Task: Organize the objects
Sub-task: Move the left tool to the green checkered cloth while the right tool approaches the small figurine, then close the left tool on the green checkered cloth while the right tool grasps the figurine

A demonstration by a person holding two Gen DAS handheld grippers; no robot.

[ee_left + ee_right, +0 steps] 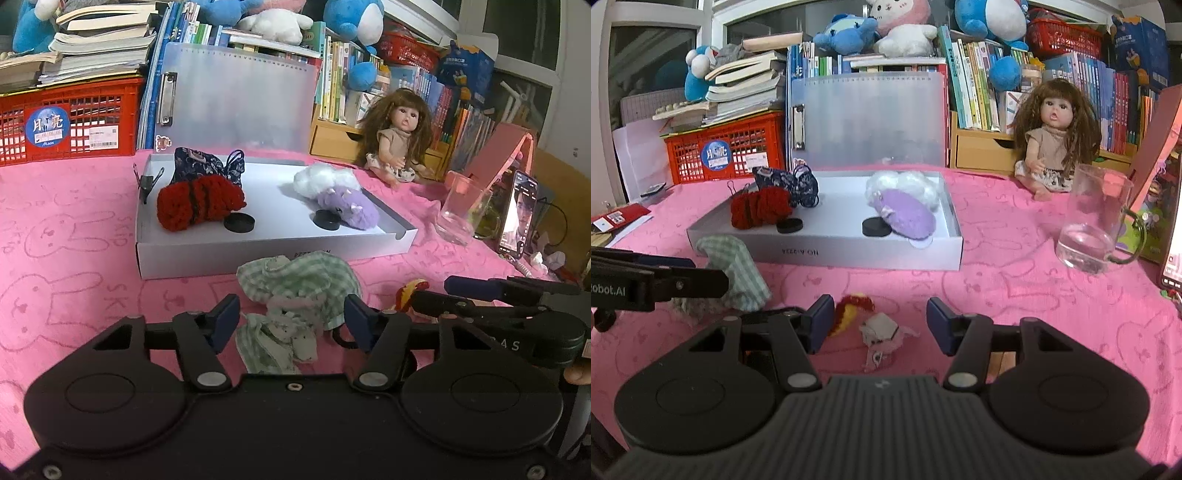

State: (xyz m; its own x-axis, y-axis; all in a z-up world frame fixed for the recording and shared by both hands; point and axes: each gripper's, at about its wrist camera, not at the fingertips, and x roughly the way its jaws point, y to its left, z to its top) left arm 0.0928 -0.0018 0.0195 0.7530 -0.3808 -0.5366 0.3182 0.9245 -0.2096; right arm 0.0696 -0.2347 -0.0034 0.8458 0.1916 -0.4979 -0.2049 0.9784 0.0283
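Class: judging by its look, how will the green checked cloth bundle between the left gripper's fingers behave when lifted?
The green checked cloth lies crumpled in soft folds, so it is probably floppy and will sag from the left gripper. It looks thin, so likely light. Loose ends may trail on the pink tablecloth.

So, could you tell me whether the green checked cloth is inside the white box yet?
Not yet: the green checked cloth lies crumpled on the pink tablecloth, before the white box.
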